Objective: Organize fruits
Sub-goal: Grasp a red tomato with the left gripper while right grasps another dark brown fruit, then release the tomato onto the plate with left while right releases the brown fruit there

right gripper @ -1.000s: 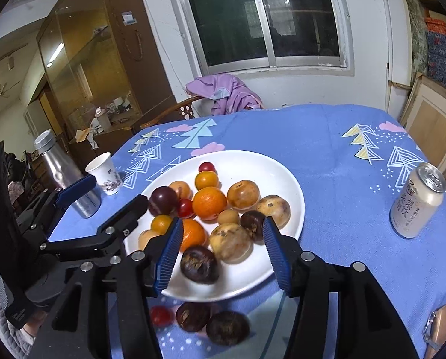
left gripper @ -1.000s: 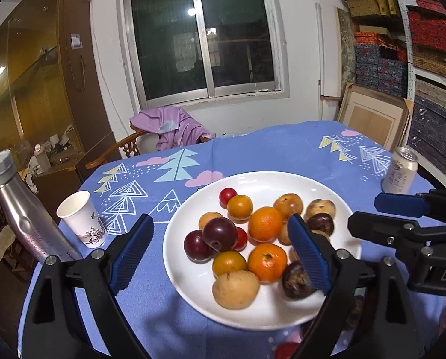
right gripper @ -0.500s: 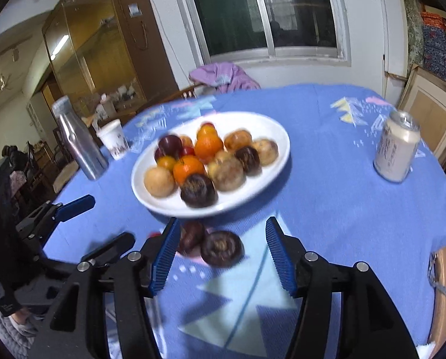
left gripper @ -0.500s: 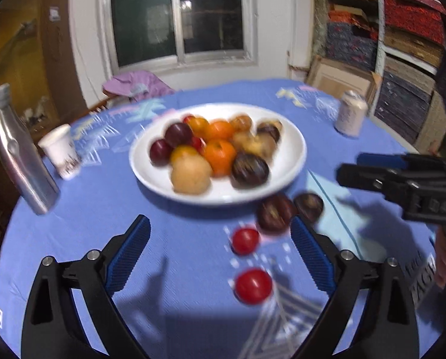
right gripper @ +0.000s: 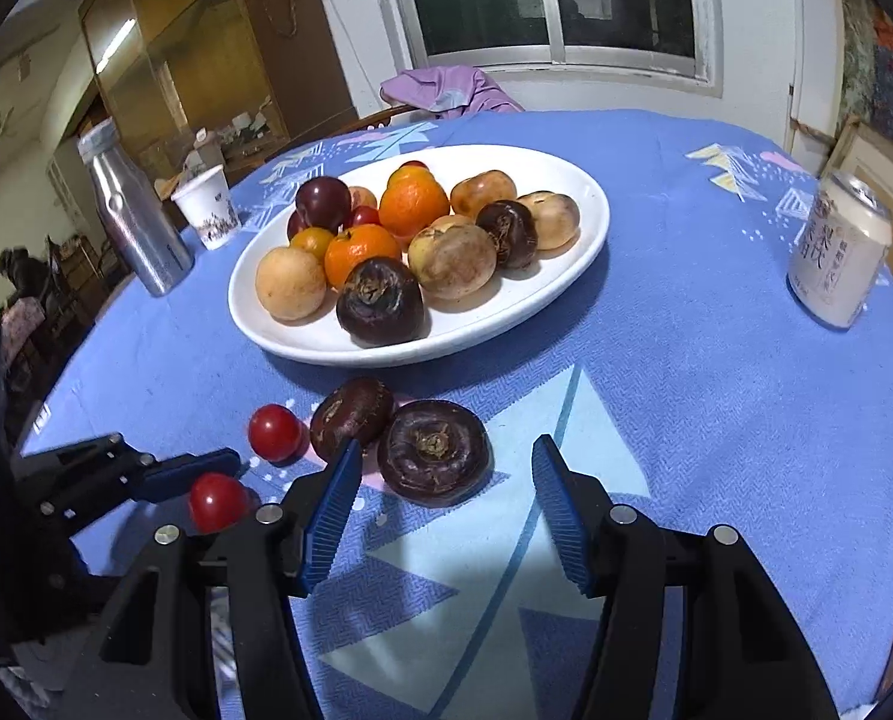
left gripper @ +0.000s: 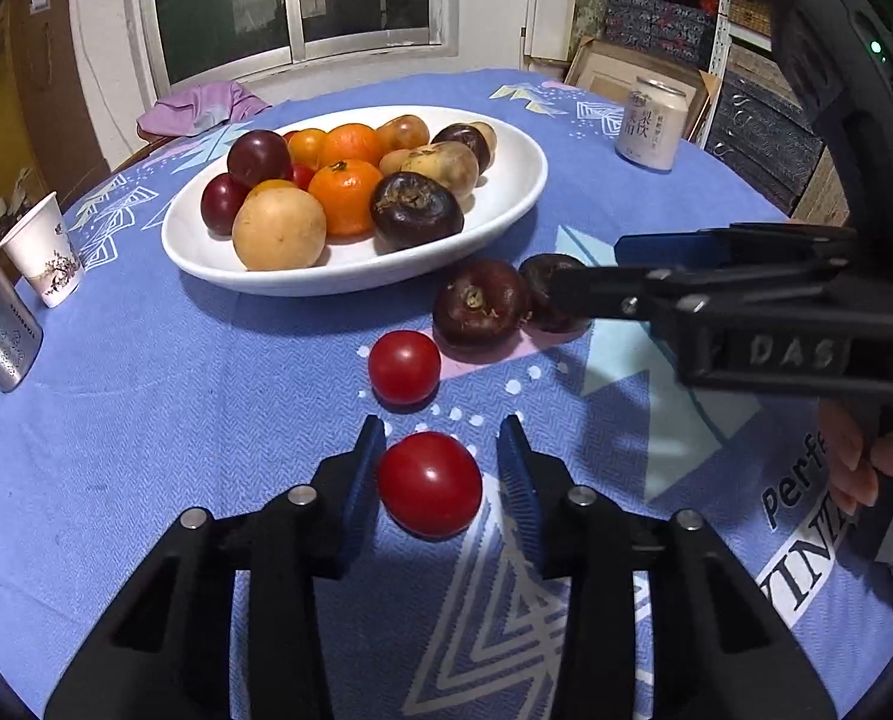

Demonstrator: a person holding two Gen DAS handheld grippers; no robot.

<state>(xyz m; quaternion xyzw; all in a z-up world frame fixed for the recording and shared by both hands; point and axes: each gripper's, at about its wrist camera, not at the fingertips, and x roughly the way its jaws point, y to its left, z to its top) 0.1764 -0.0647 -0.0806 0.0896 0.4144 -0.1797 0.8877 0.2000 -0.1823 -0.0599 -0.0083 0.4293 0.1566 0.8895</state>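
Observation:
A white plate (left gripper: 506, 204) holds oranges, plums, pale round fruits and dark fruits. On the blue cloth in front of it lie two red tomatoes and two dark fruits. My left gripper (left gripper: 440, 468) straddles the near tomato (left gripper: 429, 483); the left pad touches it, the right pad stands slightly off. The second tomato (left gripper: 403, 366) lies just beyond. My right gripper (right gripper: 446, 504) is open, low over the cloth, with a dark fruit (right gripper: 434, 453) just ahead between its pads. The other dark fruit (right gripper: 350, 417) lies left of it.
A white drink can (right gripper: 839, 258) stands at the right of the table. A metal bottle (right gripper: 134, 216) and a paper cup (right gripper: 206, 207) stand at the left. A chair with purple cloth (right gripper: 446, 90) is behind the table. A printed bag (left gripper: 818, 516) lies near right.
Both grippers pulled back from above the plate and dropped to the cloth. The left jaws narrowed around the near tomato. The right gripper now frames a dark fruit.

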